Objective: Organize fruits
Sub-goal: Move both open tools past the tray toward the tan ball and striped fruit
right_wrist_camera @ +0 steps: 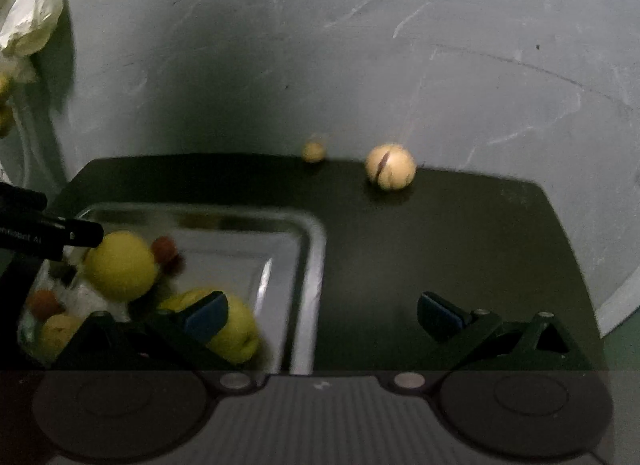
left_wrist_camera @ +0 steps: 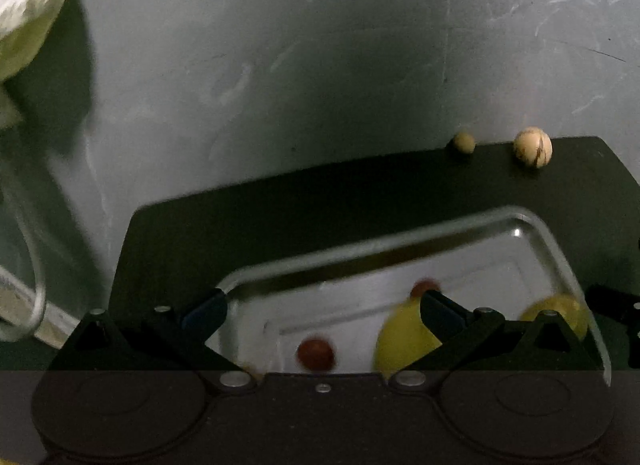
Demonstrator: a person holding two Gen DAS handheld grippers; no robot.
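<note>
Both grippers hover over a metal tray (right_wrist_camera: 312, 265) on a dark mat (right_wrist_camera: 440, 245). Left gripper (left_wrist_camera: 320, 311): jaws spread wide, nothing between them. Right gripper (right_wrist_camera: 322, 311): jaws also spread, empty, its left finger over the tray, its right finger over bare mat. Tray count from the right wrist view: 3 yellow-green fruits, one large and round (right_wrist_camera: 120, 265), one under the right gripper's left finger (right_wrist_camera: 240, 329), one smaller at the near-left corner (right_wrist_camera: 60, 331); about 3 small reddish ones (right_wrist_camera: 164, 247), blurred, so the count is not firm. Outside the tray, at the mat's far edge: 2 pale round fruits, a small one (right_wrist_camera: 313, 152) and a bigger one with a dark streak (right_wrist_camera: 391, 167), near each other but apart. 1 crumpled plastic bag (right_wrist_camera: 32, 17) at upper left.
</note>
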